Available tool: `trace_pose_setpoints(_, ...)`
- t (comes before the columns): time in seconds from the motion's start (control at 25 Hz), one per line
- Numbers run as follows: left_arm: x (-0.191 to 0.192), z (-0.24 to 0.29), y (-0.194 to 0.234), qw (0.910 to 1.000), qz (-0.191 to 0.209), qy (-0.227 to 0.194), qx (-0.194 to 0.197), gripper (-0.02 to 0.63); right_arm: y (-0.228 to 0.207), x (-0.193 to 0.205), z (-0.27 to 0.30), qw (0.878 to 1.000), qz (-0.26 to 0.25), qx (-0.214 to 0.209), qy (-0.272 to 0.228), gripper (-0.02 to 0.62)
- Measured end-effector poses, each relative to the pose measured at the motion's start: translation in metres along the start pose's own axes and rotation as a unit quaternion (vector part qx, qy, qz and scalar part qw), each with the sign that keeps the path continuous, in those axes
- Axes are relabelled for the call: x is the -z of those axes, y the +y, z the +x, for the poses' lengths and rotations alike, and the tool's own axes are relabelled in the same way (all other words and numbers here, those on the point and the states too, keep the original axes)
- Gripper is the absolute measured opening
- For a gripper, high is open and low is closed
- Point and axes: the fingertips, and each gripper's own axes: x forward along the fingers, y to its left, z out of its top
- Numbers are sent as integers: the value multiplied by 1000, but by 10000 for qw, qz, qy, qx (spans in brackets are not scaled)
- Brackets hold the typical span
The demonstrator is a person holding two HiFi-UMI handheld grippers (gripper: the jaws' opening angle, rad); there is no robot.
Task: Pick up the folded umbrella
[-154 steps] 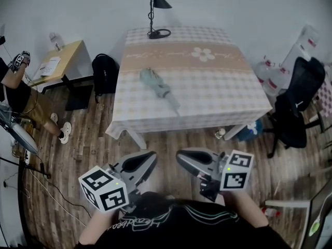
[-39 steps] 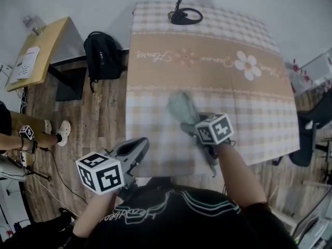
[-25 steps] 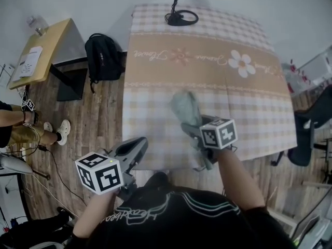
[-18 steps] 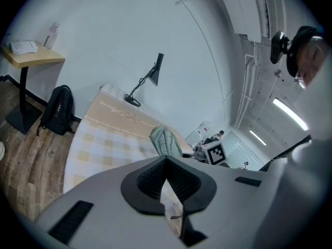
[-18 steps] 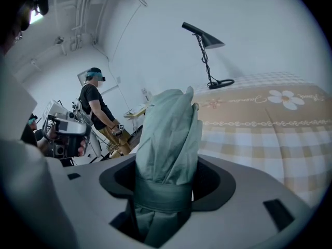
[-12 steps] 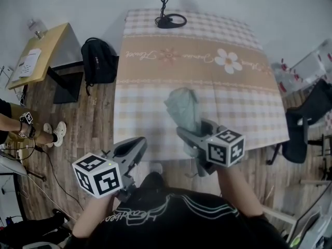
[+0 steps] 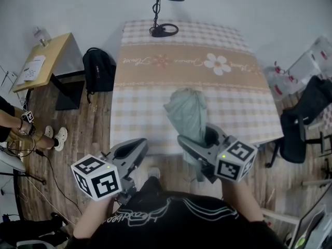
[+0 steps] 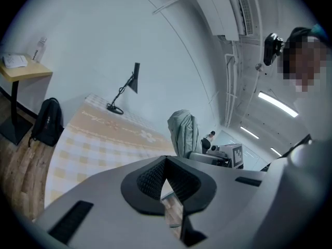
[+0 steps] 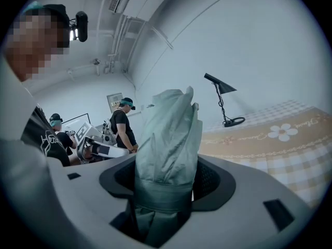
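Checked table (image 7: 155, 102), lamp (image 7: 163, 14) at its far edge. I have the right gripper (image 7: 198, 137) clamped on the folded umbrella (image 7: 188, 113), which stands roughly upright in the jaws, off the cloth above the table's near edge. Left gripper (image 7: 137, 148) sits off the near edge, jaws together, empty.

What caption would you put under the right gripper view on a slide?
Right gripper closed on the folded umbrella, with the checked table and desk lamp beyond.
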Motion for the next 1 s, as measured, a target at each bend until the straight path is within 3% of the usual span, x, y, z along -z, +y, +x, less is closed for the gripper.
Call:
trace_pose_setpoints(0.16,-2,-10,-29,9997,99,-191,100,-3,19,-8,-24,9992,135,-208,-305,287)
trace_pose_setpoints(0.48,1,-23,-73,9980,459,-416,143,-3,46,-20,-64,9963,-60,-422,-749,287)
trace_pose_setpoints(1.0,7,-25,-113,9953,799,-480,269,-3,63,-21,-99,9949,-228,-379,-909,285)
